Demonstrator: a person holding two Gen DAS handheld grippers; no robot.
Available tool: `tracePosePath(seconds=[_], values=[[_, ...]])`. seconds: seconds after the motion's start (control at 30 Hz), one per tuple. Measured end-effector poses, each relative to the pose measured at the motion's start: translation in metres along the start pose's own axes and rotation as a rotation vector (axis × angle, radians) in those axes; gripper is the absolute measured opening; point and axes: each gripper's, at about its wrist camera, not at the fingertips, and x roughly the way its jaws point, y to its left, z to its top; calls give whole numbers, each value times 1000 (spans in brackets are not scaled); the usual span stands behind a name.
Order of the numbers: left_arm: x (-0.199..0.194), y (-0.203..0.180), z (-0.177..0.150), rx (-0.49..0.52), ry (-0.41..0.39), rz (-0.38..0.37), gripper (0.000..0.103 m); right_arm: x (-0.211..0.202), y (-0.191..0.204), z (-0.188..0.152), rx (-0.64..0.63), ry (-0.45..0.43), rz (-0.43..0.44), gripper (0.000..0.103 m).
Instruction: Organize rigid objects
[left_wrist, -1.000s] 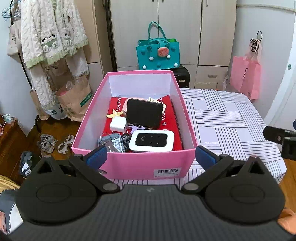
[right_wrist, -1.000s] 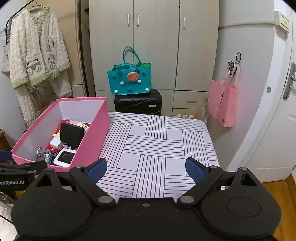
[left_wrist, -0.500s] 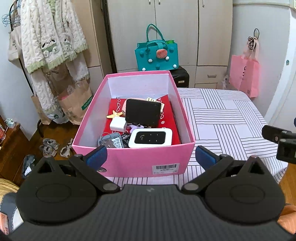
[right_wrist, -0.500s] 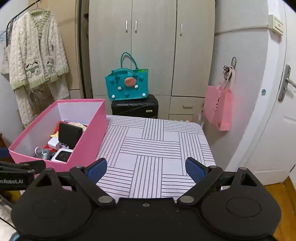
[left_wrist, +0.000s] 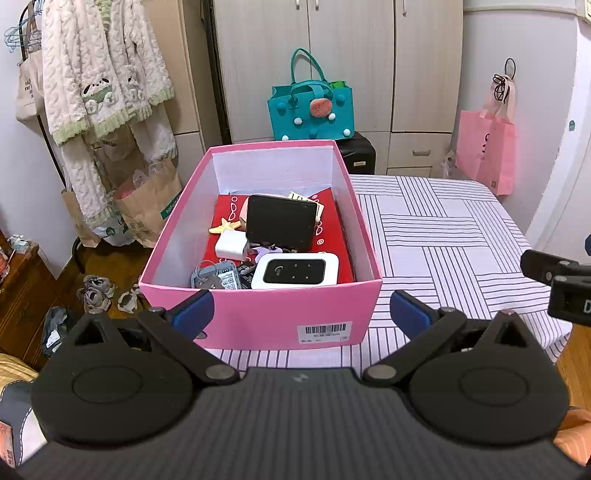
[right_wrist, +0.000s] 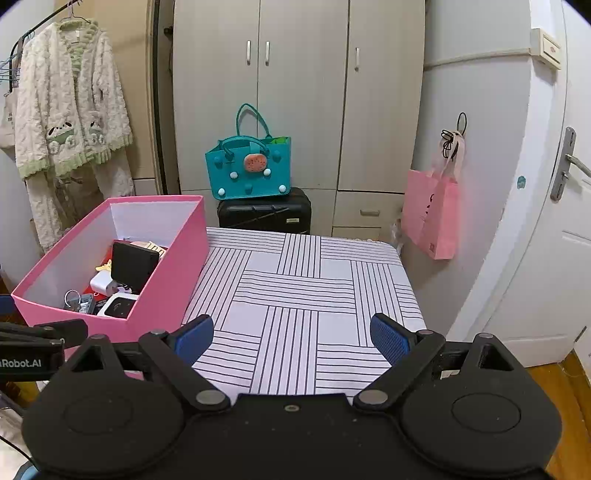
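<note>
A pink box (left_wrist: 258, 317) (right_wrist: 173, 280) stands on the left part of the striped table (left_wrist: 443, 229) (right_wrist: 303, 295). Inside lie a white pocket router (left_wrist: 295, 271) (right_wrist: 117, 306), a black flat device (left_wrist: 281, 222) (right_wrist: 133, 266), a white charger (left_wrist: 231, 247), keys (left_wrist: 207, 278) and a red packet (left_wrist: 336, 236). My left gripper (left_wrist: 299, 308) is open, held just in front of the box's near wall with nothing between its fingers. My right gripper (right_wrist: 291, 334) is open over the table's near edge, to the right of the box.
Behind the table stand a black suitcase (right_wrist: 264, 214) with a teal bag (right_wrist: 249, 166) on it and wardrobe doors. A pink bag (right_wrist: 430, 214) hangs at the right wall. A knitted cardigan (left_wrist: 99, 74) hangs left; shoes (left_wrist: 96, 291) lie on the floor.
Both grippers have drawn back and risen slightly from the table, so the box and table look smaller. Nothing in the box has moved. Both stay open.
</note>
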Motion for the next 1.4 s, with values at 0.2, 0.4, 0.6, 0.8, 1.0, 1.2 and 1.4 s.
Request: tracePosePath(seconds=[0.2,0.4,0.6,0.8,1.0,1.2,1.4], values=[[-1,-1,-1,1,-1,0,103,1,-1,-2,10,-3,6,94],[-2,-2,-2,6,-3,1,103,3,0,-5,12,-4,5,94],[-3,-3,-2,7,-8,-3,103,2,-3,-6,22,-9,7,94],[-3,-3,-3,10,-11,-2,103,-1,-5,-5,26,-22,1,94],[-2,-5,-3,14,-9,-1,103,-3,-3,-5,19,-31,-17,94],[-3,-4,-4,12,-12,-4,103,-3,-2,-6,18,-28,-17,94],[-5,-4,-5,20,-26,11,103,-3,-1,-6,19,-27,-18,94]])
